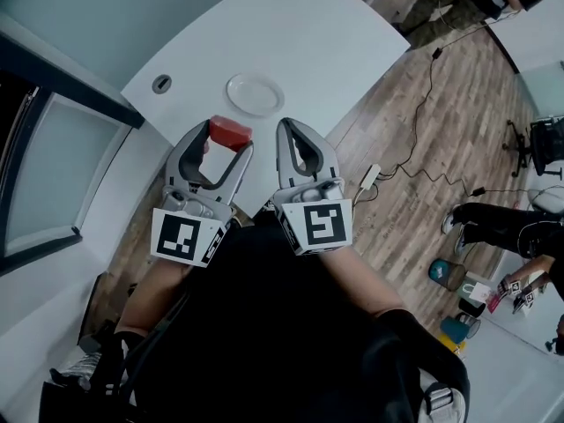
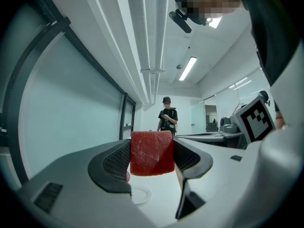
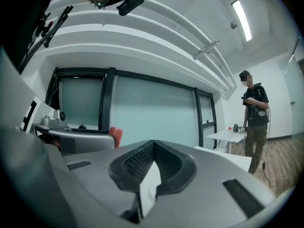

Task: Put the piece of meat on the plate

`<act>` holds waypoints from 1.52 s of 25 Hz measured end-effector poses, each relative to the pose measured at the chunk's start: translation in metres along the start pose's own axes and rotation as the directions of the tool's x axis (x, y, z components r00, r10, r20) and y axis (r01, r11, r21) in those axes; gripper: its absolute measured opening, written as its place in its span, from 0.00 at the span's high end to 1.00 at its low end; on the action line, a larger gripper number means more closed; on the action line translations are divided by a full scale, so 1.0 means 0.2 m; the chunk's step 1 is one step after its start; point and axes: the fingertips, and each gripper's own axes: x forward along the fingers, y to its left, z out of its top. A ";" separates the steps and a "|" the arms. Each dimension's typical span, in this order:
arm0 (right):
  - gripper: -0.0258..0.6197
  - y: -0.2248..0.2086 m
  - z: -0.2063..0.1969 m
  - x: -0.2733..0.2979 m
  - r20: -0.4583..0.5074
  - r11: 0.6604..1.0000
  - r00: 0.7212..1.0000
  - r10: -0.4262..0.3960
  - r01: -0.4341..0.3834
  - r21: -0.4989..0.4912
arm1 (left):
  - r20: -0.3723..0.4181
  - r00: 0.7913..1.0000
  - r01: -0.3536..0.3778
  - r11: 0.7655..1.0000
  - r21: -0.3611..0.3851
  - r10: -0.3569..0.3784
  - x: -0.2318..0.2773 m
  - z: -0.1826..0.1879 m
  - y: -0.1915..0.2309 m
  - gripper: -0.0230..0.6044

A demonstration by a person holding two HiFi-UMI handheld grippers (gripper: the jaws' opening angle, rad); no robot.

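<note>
Left tongs (image 1: 227, 141) clamped on piece of meat (image 2: 152, 152): red block, pinched at both sides between ribbed pads, lifted off surface (image 1: 300, 33). Right tongs (image 1: 298, 135) closed, tips meeting, nothing between, beside left tongs. White plate (image 1: 255, 94) on white surface, bare, just beyond meat in head view; meat not touching plate. Small round grommet (image 1: 161, 84) in surface left of plate. Person (image 2: 167, 118) standing in background, well apart.
</note>
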 end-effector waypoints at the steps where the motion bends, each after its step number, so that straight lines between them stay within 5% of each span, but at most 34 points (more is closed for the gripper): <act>1: 0.96 -0.02 -0.01 0.04 0.001 1.000 1.000 0.011 -0.011 0.004 | -0.006 1.000 -0.009 1.000 0.005 0.009 0.04 -0.01 0.02 0.52; 10: 0.96 -0.16 -0.07 0.24 -0.055 0.995 0.995 0.085 -0.081 0.063 | -0.086 0.993 -0.073 0.997 0.024 0.074 0.25 -0.06 0.11 0.52; 21: 0.96 -0.24 -0.39 0.43 -0.200 0.995 0.980 0.008 0.011 0.096 | -0.229 0.973 0.001 1.000 -0.025 -0.006 0.44 -0.42 0.27 0.52; 38: 0.96 -0.36 -0.83 0.62 -0.361 0.982 0.930 -0.074 0.131 0.137 | -0.444 0.888 0.069 0.990 -0.120 -0.116 0.63 -0.98 0.39 0.52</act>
